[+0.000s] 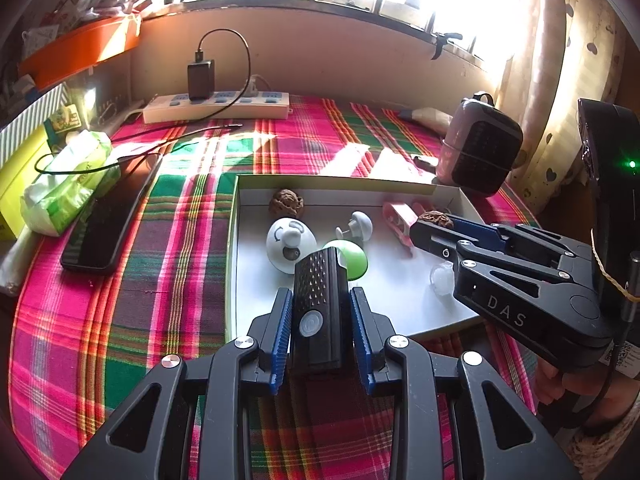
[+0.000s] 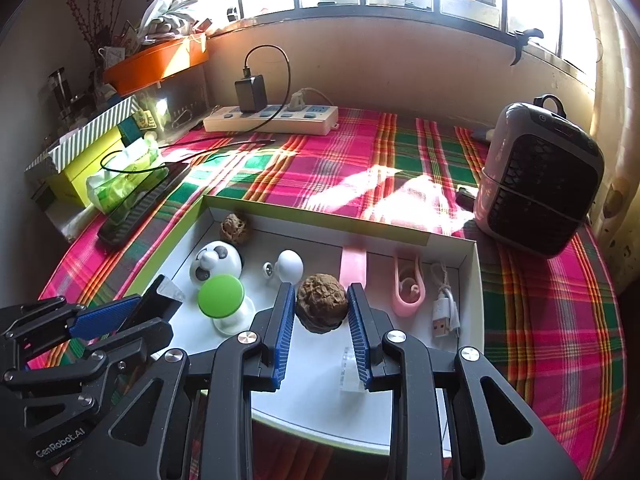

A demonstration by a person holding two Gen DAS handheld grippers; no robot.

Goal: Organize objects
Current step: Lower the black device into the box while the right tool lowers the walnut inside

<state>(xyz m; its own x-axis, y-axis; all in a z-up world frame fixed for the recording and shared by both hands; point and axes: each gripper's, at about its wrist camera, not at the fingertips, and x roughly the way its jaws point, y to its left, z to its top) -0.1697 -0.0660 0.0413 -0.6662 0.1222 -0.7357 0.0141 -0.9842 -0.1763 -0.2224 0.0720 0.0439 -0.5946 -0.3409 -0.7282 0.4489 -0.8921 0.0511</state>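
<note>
The left gripper (image 1: 320, 324) is closed on a small black rectangular plastic device with a studded face and a round pale button (image 1: 318, 308), its blue ribbed pads pressing the two long flanks, held over the near edge of the shallow white cardboard tray (image 1: 256, 280). The right gripper (image 2: 322, 312) is clamped on a brown wrinkled walnut (image 2: 321, 307), hanging above the tray's floor near the middle. Both loads look light and rigid. The device's smooth, flat sides could slip, so the grip across its flanks near mid-length seems sound; the walnut is hard and rough but round, so it may roll out unless pinched across its widest part. In the tray lie a second walnut (image 2: 234, 229) in the far left corner, a white panda-faced dome (image 2: 216, 266), a green-capped mushroom-shaped piece (image 2: 221, 295), a pink clip (image 2: 408, 288) and a white USB cable (image 2: 444, 312). Around it spreads a pink-and-green plaid cloth (image 2: 540, 320)
</note>
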